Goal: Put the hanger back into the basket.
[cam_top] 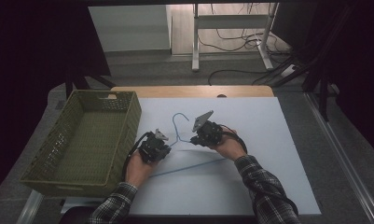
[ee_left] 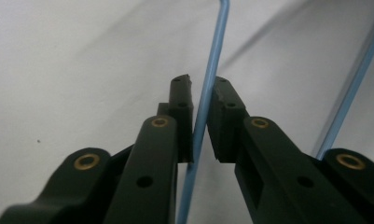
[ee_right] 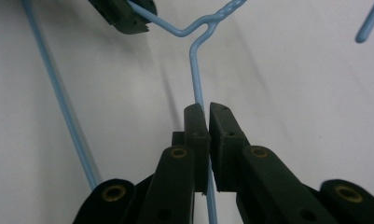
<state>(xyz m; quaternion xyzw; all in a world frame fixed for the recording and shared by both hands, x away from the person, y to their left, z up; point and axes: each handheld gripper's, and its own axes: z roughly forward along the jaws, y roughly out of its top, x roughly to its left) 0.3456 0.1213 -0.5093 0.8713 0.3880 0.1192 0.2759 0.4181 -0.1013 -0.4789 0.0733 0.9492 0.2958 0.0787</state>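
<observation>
Two grippers hold one blue wire hanger (cam_top: 181, 140) low over the white tabletop (cam_top: 250, 186), near the person's edge of it. In the left gripper view, the left gripper (ee_left: 202, 100) has its jaws drawn almost together with a stretch of the wire running up between the pads, pinched there. In the right gripper view, the right gripper (ee_right: 208, 116) has its jaws closed tight on another arm of the wire, just below the twisted neck, and the left gripper's tips show farther off on the neighbouring arm. From the high view, the left gripper (cam_top: 162, 143) sits just left of the hanger's neck and the right gripper (cam_top: 197, 135) just right of it, with the hook curling away from the person and the long bottom bar slanting back toward the plaid sleeves (cam_top: 264, 186). An olive plastic basket (cam_top: 58, 179) stands at the table's left edge, beside the left hand. Beyond the table lie grey floor, white desk legs (cam_top: 195, 44) and loose black cables (cam_top: 231, 39).
</observation>
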